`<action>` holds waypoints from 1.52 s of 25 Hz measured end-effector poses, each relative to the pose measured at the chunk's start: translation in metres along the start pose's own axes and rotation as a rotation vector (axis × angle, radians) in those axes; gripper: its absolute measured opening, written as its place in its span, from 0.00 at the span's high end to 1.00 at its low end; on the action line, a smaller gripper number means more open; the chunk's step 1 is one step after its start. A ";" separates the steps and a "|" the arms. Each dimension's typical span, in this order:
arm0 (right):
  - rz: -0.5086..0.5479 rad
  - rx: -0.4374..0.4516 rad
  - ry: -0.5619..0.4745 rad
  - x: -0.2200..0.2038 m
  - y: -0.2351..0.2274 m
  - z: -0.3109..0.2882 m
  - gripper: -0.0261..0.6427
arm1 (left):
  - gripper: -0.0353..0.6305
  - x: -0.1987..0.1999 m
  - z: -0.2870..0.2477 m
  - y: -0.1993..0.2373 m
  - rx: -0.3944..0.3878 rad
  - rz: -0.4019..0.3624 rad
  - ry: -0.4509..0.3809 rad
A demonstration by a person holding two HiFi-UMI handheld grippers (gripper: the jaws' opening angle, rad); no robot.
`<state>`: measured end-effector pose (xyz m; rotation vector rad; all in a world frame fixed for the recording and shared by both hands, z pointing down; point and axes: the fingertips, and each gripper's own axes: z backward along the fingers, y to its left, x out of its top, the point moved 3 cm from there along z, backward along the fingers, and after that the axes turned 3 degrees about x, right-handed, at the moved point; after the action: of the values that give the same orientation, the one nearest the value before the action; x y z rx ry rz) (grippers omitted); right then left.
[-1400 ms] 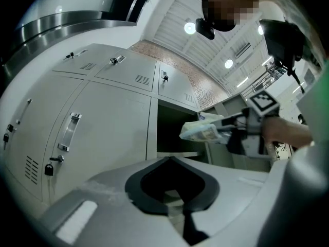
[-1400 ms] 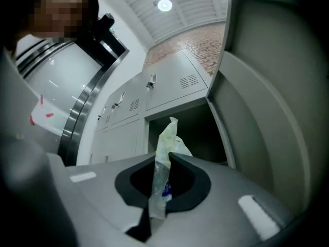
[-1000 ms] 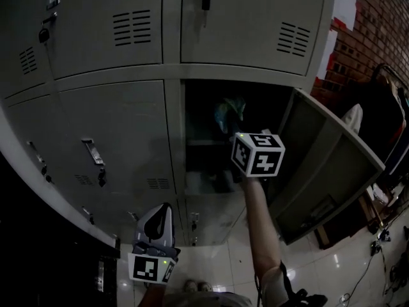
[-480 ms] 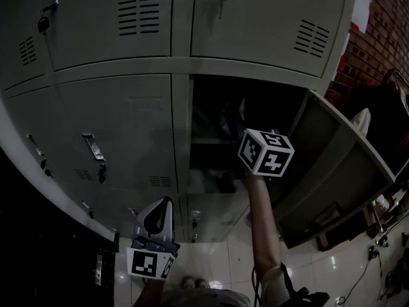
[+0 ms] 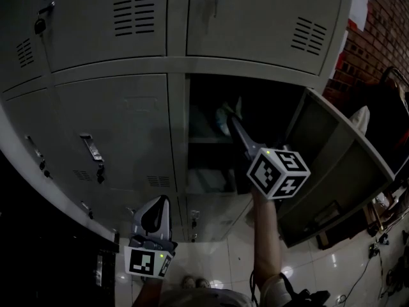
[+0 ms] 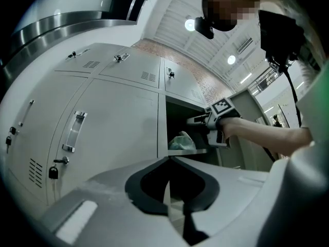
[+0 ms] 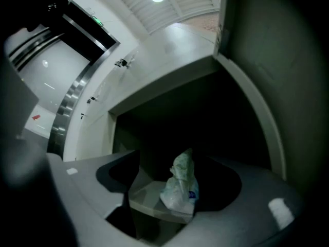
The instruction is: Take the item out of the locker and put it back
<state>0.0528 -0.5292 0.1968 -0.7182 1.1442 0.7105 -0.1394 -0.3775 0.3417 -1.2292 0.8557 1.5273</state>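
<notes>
Right gripper view: the right gripper [image 7: 172, 161], jaws just opened wide, frames a crumpled bag [image 7: 180, 189] standing free at six o'clock on the locker shelf [image 7: 146, 195], apparently returned; the left gripper [image 6: 168, 159] hangs closed, empty, idle.

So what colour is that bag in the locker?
Pale whitish green with a small blue mark; the bag shows best in the right gripper view.
</notes>
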 end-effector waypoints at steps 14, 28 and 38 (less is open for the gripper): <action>-0.081 -0.022 -0.101 -0.104 0.051 0.169 0.96 | 0.94 0.002 0.010 -0.038 -0.085 -0.033 0.007; -0.076 -0.020 -0.107 -0.098 0.055 0.200 0.96 | 0.94 0.002 0.001 -0.061 -0.112 0.010 0.014; -0.107 0.033 -0.019 -0.119 0.086 0.246 0.96 | 0.94 -0.025 0.055 -0.092 -0.129 0.012 0.125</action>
<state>0.0862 -0.2973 0.3611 -0.7376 1.0892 0.6063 -0.0665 -0.3062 0.3839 -1.4274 0.8573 1.5476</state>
